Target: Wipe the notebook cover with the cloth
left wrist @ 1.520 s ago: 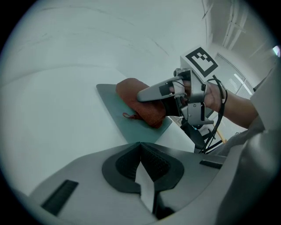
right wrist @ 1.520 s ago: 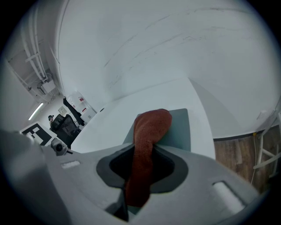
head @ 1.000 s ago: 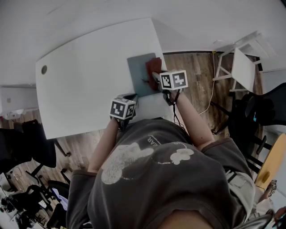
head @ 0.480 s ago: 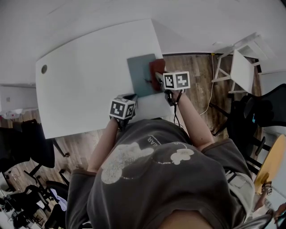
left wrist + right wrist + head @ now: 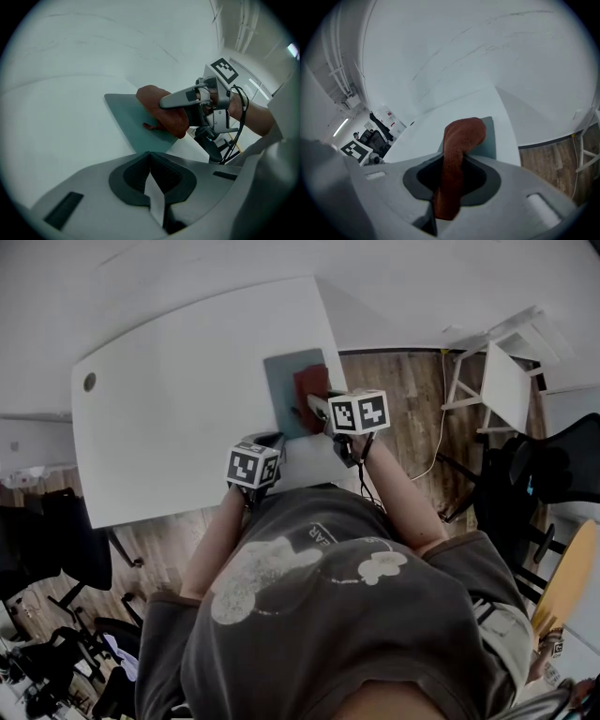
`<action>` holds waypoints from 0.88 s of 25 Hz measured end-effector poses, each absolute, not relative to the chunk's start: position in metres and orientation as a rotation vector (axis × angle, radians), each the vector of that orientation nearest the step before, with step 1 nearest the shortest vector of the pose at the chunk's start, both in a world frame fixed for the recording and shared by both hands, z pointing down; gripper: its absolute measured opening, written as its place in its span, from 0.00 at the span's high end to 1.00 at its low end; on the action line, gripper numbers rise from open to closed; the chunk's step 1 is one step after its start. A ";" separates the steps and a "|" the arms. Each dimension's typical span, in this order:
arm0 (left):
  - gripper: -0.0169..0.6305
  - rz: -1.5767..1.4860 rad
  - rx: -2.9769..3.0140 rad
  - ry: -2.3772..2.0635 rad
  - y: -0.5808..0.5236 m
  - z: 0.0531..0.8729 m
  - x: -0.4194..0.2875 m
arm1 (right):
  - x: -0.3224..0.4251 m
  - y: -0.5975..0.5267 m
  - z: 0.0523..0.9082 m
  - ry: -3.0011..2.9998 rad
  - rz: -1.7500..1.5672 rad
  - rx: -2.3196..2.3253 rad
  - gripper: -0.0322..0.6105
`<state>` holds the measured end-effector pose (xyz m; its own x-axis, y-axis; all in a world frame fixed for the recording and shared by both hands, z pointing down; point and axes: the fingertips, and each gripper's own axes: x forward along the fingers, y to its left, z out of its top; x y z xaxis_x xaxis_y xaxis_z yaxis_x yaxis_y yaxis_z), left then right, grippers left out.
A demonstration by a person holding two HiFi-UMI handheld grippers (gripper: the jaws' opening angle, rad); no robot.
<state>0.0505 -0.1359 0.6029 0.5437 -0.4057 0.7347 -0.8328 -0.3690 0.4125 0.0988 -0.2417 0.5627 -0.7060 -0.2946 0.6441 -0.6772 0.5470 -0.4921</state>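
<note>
1. Ahead of the right gripper [image 5: 452,171], the cloth [image 5: 461,136] runs out from between the clamped jaws and folds down onto the notebook [image 5: 488,133].
2. Change: half a second back the cloth overhung the cover's edge to this gripper's right. Now it sits inboard, wholly on the grey-green cover. The gripper has drawn it leftward.
3. Reading: probably a return stroke, with the wipe mid-pass. The strip left of the jaws likely remains to be done.
4. Left gripper [image 5: 150,157]: jaws together, nothing between them. It sits over the table [image 5: 169,409], the notebook's near corner just ahead, not pinning it. Unmoved.
5. Notebook lies flat, same spot. Being unpinned, it may skid under drag.
</note>
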 end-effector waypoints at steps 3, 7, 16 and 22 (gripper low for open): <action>0.98 0.665 1.984 -0.998 -0.135 0.602 0.049 | 0.081 -0.228 0.562 -2.306 1.027 0.721 0.82; 0.98 0.661 1.986 -0.996 -0.136 0.602 0.051 | 0.065 -0.216 0.564 -2.312 1.014 0.645 0.82; 0.98 0.644 1.963 -1.053 -0.133 0.590 0.029 | 0.036 -0.190 0.568 -2.306 1.008 0.539 0.82; 0.98 0.623 1.933 -1.074 -0.134 0.591 0.022 | 0.028 -0.180 0.581 -2.281 0.975 0.496 0.82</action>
<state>0.0223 -0.1342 0.5907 0.5139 -0.4524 0.7289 -0.8573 -0.3006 0.4179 0.0283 -0.1802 0.5808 -0.7488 -0.1000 0.6552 -0.5427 0.6600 -0.5195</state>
